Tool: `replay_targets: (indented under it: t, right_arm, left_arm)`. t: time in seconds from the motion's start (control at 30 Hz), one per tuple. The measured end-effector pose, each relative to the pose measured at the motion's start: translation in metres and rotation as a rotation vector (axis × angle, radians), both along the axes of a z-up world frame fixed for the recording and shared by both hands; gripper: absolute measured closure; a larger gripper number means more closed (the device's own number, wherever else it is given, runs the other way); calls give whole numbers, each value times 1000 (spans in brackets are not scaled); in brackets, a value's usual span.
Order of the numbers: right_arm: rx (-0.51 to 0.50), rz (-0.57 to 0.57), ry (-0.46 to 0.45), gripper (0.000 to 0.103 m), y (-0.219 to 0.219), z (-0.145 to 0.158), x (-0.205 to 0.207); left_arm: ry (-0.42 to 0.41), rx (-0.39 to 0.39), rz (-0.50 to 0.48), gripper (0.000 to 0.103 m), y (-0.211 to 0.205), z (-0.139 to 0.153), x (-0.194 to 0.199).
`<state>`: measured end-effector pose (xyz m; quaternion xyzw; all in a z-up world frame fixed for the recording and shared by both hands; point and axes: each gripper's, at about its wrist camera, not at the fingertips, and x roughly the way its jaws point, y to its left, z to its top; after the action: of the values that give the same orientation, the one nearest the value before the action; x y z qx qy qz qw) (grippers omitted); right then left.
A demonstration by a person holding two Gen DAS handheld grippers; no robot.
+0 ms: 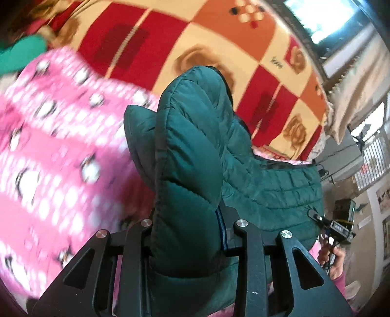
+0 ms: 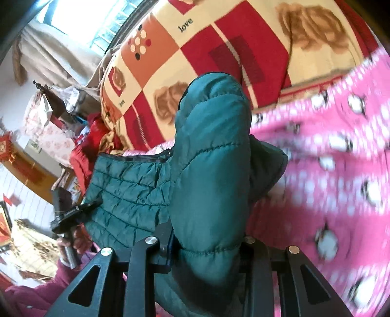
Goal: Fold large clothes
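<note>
We find the left gripper (image 1: 192,234), a black two-finger tool with silver pivot bolts, pressed onto a thick fold of the dark green quilted puffer jacket (image 1: 195,151). The padded fabric fills the gap between its fingers and bulges up and away from them toward 12 o'clock in the left wrist view. From that bulge the rest of the garment drapes toward 3 o'clock, where a small black device (image 1: 324,219) touches its edge; we take this to be part of the other tool, though the picture is too small there to confirm.

The right gripper (image 2: 207,243) is likewise clamped on a padded fold of the same jacket (image 2: 212,170), the fabric rising toward 12 o'clock in the right wrist view and spreading toward 9 o'clock. At 8 o'clock a hand (image 2: 75,241) holds a black handle (the left tool seen from the side), with a dark pink sleeve (image 2: 39,290) below it.

The jacket hangs between the two tools, lifted above a pink fleece blanket with white dots and penguin figures (image 1: 56,156), which lies at 9 o'clock in the left view and at 3 o'clock in the right view (image 2: 329,170). Beyond it, at 12 o'clock in both views, lies a red, orange and cream checked bedcover with brown rose prints (image 1: 195,36). The blanket is blurred in both pictures. A bright window (image 2: 80,19) shows at 11 o'clock in the right view.
</note>
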<state>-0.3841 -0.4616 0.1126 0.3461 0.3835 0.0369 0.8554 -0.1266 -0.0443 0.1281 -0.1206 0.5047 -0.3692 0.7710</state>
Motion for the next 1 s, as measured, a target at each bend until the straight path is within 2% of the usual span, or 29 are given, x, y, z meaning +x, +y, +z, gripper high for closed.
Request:
replay_targets:
  t: [0.07, 0.1, 0.13, 0.17, 0.23, 0.33, 0.47, 0.5, 0.53, 0.6, 0.7, 0.8, 1.0]
  right_arm:
    - [-64, -31, 54, 69, 8, -14, -3]
    - [-112, -60, 104, 56, 11, -25, 0]
    - [-151, -82, 145, 43, 10, -34, 0]
    - [-196, -106, 187, 38, 13, -44, 4]
    - [-214, -145, 191, 34, 15, -54, 6]
    - [-248, -190, 195, 34, 14, -46, -6]
    - [-373, -235, 169, 34, 34, -9, -21]
    - [-390, -246, 152, 29, 39, -1, -25]
    - [-397, -253, 136, 20, 42, 6, -27]
    - [-398, -263, 105, 13, 51, 14, -27]
    - [-406, -273, 71, 13, 71, 19, -27]
    - [-422, -270, 53, 13, 94, 20, -18]
    - [-437, -248, 47, 13, 130, 14, -4]
  left_arm:
    - [17, 64, 26, 67, 7, -16, -1]
    - [49, 109, 53, 62, 8, -30, 1]
    - [65, 140, 63, 51, 4, -40, 2]
    - [67, 163, 74, 39, 1, -47, 3]
    - [13, 192, 129, 21, 2, -51, 0]
    - [-72, 233, 158, 20, -1, -37, -12]
    - [-212, 285, 196, 20, 1, -8, -36]
    - [-246, 296, 202, 20, 1, -3, -42]
    - [-289, 311, 208, 20, -1, 4, -50]
    - [-355, 339, 214, 20, -9, 13, -65]
    - [-425, 367, 201, 20, -21, 16, -85]
    - [-475, 387, 203, 20, -29, 15, -103]
    - [-460, 362, 189, 20, -48, 11, -118]
